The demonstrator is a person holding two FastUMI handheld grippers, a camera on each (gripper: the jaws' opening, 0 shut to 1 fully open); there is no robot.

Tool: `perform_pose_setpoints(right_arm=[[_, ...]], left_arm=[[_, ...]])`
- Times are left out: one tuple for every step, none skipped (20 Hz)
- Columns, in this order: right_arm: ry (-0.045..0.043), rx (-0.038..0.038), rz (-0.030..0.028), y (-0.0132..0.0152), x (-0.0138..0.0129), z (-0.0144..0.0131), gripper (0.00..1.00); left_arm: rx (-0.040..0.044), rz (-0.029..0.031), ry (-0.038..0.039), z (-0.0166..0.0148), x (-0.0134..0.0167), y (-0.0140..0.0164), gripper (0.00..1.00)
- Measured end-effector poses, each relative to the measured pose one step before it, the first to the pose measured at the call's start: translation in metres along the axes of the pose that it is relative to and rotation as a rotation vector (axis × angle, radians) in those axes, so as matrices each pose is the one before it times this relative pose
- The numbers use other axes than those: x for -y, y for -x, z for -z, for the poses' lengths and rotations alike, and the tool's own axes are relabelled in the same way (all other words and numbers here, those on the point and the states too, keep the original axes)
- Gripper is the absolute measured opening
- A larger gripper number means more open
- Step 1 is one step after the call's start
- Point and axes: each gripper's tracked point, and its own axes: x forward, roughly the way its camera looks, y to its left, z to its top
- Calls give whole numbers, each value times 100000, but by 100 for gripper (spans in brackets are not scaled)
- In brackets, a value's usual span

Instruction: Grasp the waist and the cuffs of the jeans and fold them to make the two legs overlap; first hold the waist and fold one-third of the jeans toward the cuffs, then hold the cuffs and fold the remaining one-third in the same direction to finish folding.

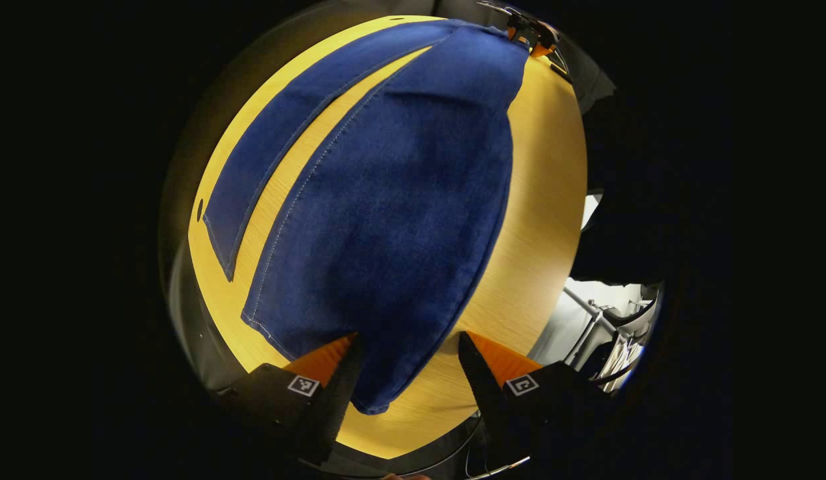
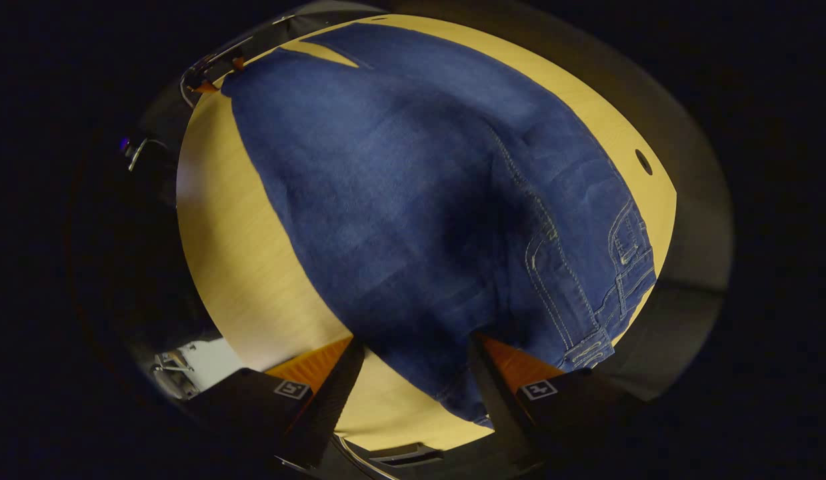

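Note:
Blue jeans (image 1: 399,200) lie spread on a yellow wooden table (image 1: 546,200). In the left gripper view one leg's cuff end (image 1: 379,393) reaches between the fingers of my left gripper (image 1: 407,340), which stands open around the cloth. The other leg (image 1: 273,153) lies flat to the left, apart from it. In the right gripper view the jeans (image 2: 399,200) show their waistband with belt loops (image 2: 626,267) at the right. My right gripper (image 2: 416,340) is open over the waist-end edge. Each view shows the other gripper far off, my right gripper (image 1: 529,33) and my left gripper (image 2: 206,73).
The table has a small round hole (image 1: 199,210) near its edge, the same hole (image 2: 643,162) showing past the waistband. Metal framing over a pale floor (image 1: 606,320) lies beyond the table's edge. Bare table (image 2: 233,233) runs along one side of the jeans.

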Motion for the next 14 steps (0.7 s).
perform_pose_setpoints(right_arm=[[-1376,-1486,207,-150,9,-80,98],[-1127,-1624,27,-122,95,-46,96],[-1859,13,1243,37,520,-237,86],[-3094,1472,4623,85,1374,-314,66],[-7372,3695,3471,143,730,-795,47],[-5669,357,-109,-13,62,202,27],[-3614,2153,-301,58,90,-272,7],[-3696,1259,-92,-50,-59,-28,7],[-3266,1549,-537,59,-90,-101,7],[-2607,1070,-739,152,46,341,7],[-1900,2481,25,440,99,-145,7],[-1243,3089,635,513,126,-458,7],[-1368,3536,760,655,171,-306,7],[-1818,3494,608,799,70,-613,7]], left_arm=[[786,-283,2180,-782,-99,-87,73],[-205,-611,2358,-342,-109,-259,72],[49,-620,2667,-255,-101,91,61],[658,-1070,1500,148,-239,-47,49],[863,-1817,438,-23,-368,72,38],[183,-1195,1459,28,-406,-1,26],[622,-776,2054,-139,-69,-35,15],[-328,-905,1678,-64,-90,89,3],[-272,-630,1657,208,-220,-65,2],[-858,-152,1162,86,20,93,2],[-432,130,1145,-197,78,361,2],[123,382,1514,-182,-5,407,2],[878,177,1620,-356,-74,647,2],[1380,-328,1488,-276,-476,884,2]])
